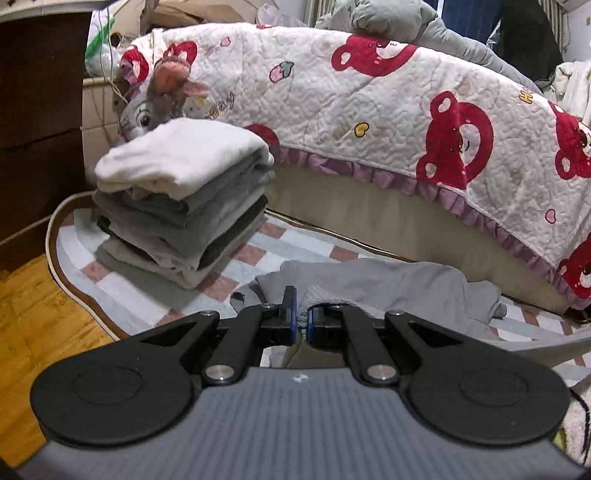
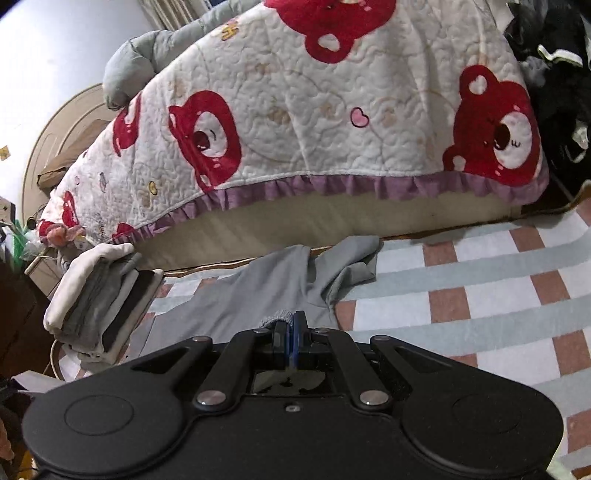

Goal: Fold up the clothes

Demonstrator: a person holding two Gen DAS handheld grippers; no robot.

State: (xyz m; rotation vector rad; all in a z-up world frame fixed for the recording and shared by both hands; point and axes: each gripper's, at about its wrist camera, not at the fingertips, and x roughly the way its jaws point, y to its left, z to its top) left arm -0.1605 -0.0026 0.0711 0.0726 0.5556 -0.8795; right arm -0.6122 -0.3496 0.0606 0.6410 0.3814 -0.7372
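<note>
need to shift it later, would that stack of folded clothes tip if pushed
The stack of folded clothes probably would: it is tall, with uneven layers and an overhanging white garment on top. Soft layers would likely slide apart rather than move as one.

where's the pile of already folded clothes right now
The folded stack sits on the checked rug, left of centre in the left wrist view and at the far left in the right wrist view, beside the bed's quilt and in front of a plush toy.

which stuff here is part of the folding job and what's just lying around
In the job: grey garment, pinched by left gripper and right gripper; folded stack; checked rug.
Lying about: bear quilt, plush toy, grey duvet.
</note>
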